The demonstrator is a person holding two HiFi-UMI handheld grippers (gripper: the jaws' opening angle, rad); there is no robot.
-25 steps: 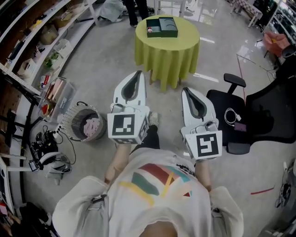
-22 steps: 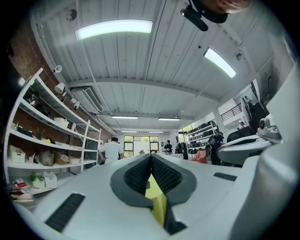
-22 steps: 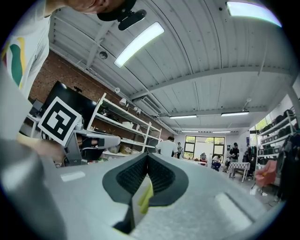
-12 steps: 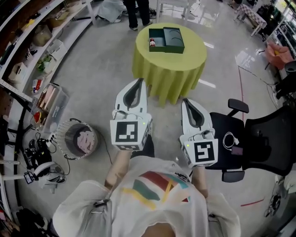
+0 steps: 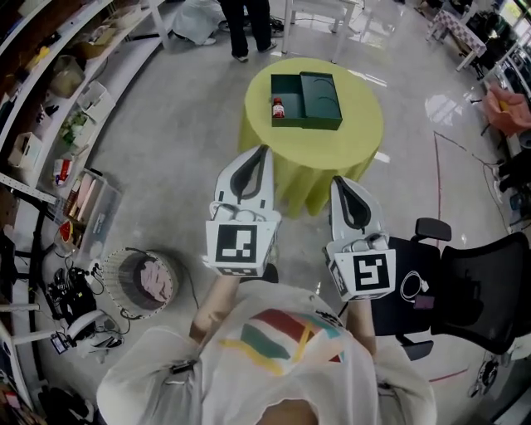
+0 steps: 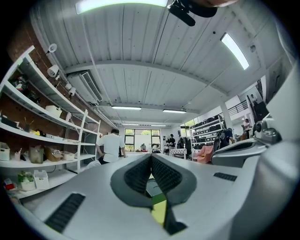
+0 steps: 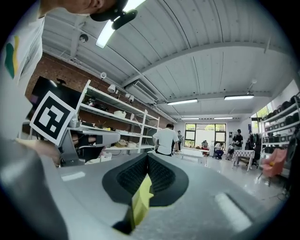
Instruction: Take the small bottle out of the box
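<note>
Grey concrete floor (image 5: pixel 166 149); white shelving (image 5: pixel 75 91) down the left side, a black office chair (image 5: pixel 473 290) at right, a wire waste basket (image 5: pixel 145 282) low left.

Round surface draped in yellow-green cloth (image 5: pixel 319 162) ahead, well apart from both tools; a person's dark legs (image 5: pixel 249 25) beyond it.

Dark green open box (image 5: pixel 309 101) on the surface's far half, two halves side by side.

Left white tool (image 5: pixel 258 156) and right white tool (image 5: pixel 341 184) held level, side by side, pointing at the surface; each has its jaws pressed together with nothing in them. The yellow sliver under the pads in both tool views is the cloth beyond.

Small bottle with red cap and label (image 5: pixel 279 108) inside the box's left half, close against the middle divide; upright or lying, cannot tell.

Task judged not begun; reach yet to make.

Risks, as judged: closed jaws arriving at the box would knock the bottle rather than straddle it; bottle sits close to the divide, so a pad may catch the wall and drag or lift the box; loose cloth could slide under a push.
</note>
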